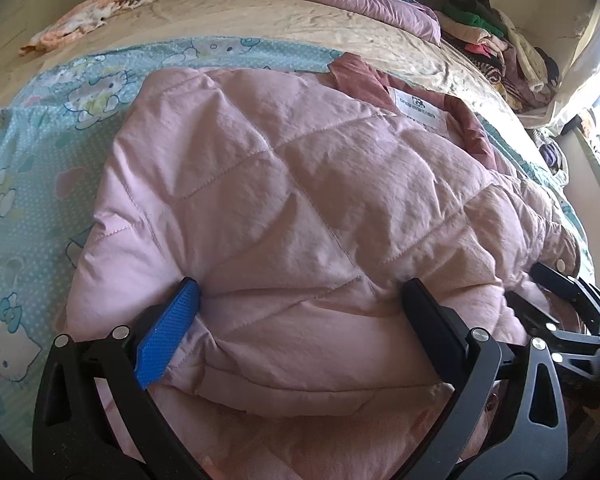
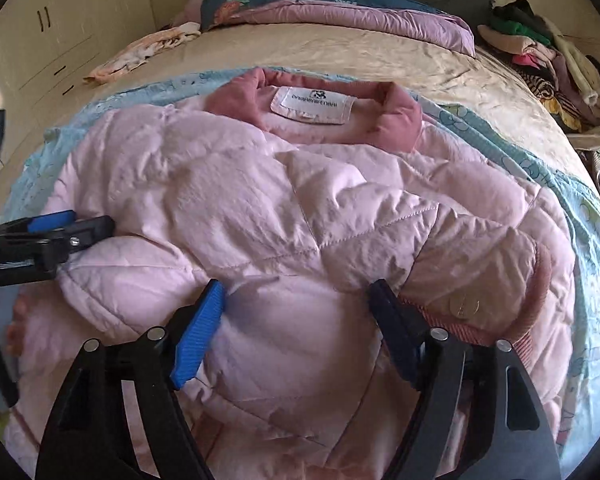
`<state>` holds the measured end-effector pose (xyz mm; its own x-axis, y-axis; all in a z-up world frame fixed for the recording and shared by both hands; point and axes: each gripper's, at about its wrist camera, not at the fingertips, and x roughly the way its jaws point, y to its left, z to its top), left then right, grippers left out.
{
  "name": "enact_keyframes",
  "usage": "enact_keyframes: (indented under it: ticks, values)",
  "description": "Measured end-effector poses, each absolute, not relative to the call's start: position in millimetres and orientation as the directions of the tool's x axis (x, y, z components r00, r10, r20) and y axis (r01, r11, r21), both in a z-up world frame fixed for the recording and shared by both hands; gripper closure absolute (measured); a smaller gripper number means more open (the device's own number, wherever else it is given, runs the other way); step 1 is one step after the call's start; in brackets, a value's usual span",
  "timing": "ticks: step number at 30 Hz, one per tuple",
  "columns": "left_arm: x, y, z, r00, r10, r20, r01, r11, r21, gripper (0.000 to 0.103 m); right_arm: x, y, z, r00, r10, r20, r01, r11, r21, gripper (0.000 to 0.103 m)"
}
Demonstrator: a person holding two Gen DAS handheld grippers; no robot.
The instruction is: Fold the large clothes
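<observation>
Bedroom light falls on a wide bed whose pale blue cartoon-print sheet (image 1: 40,152) carries a puffy pink quilted jacket (image 1: 284,184), collar at the far end. Both the left gripper (image 1: 300,300) and the right gripper (image 2: 296,300) have their jaws spread wide, each straddling a bulge of the near folded edge without visibly pinching it. The jacket's long axis runs near to far, so any fold would carry this edge toward the dusty-rose collar (image 2: 396,116), both grippers about equally near.
</observation>
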<state>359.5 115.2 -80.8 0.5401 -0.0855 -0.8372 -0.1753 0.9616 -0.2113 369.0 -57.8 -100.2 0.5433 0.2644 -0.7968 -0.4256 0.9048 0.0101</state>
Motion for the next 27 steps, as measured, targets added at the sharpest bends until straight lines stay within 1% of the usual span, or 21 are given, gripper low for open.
enact_keyframes:
  ticks: [4,8,12,13,14,16,18,20,27]
  values:
    - [351,112,-71,0.546,-0.072,-0.834,-0.178,0.964,-0.2,0.009,366,-58,-105,0.56,0.263,-0.786,-0.416,0.909,0.008,0.029]
    - [335,109,-57,0.579,-0.047,-0.814,-0.19,0.963,-0.191,0.009,355,-64,-98,0.572,0.267,-0.776,-0.377,0.925,0.041,0.029]
    - [323,107,-48,0.602,-0.068,-0.796,-0.198,0.952,-0.231,0.009,336,-72,-86,0.587,0.306,-0.75,-0.367,0.926,0.09,0.028]
    - [320,108,-44,0.607,-0.071,-0.791,-0.2,0.95,-0.238,0.009,334,-75,-83,0.59,0.314,-0.744,-0.365,0.925,0.101,0.025]
    - [317,108,-41,0.612,-0.071,-0.787,-0.2,0.95,-0.241,0.009,329,-80,-78,0.592,0.33,-0.735,-0.363,0.924,0.122,0.017]
    - [313,106,-35,0.62,-0.071,-0.781,-0.2,0.949,-0.244,0.009,322,-85,-72,0.589,0.351,-0.728,-0.359,0.921,0.153,0.013]
    - [310,103,-30,0.626,-0.074,-0.777,-0.194,0.95,-0.246,0.009,315,-88,-66,0.593,0.358,-0.721,-0.353,0.921,0.166,0.012]
    - [306,101,-26,0.63,-0.08,-0.772,-0.19,0.949,-0.252,0.009,308,-91,-60,0.601,0.361,-0.714,-0.344,0.922,0.177,0.009]
    - [290,97,-11,0.642,-0.086,-0.762,-0.181,0.949,-0.259,0.009,288,-102,-44,0.621,0.358,-0.698,-0.326,0.927,0.185,0.008]
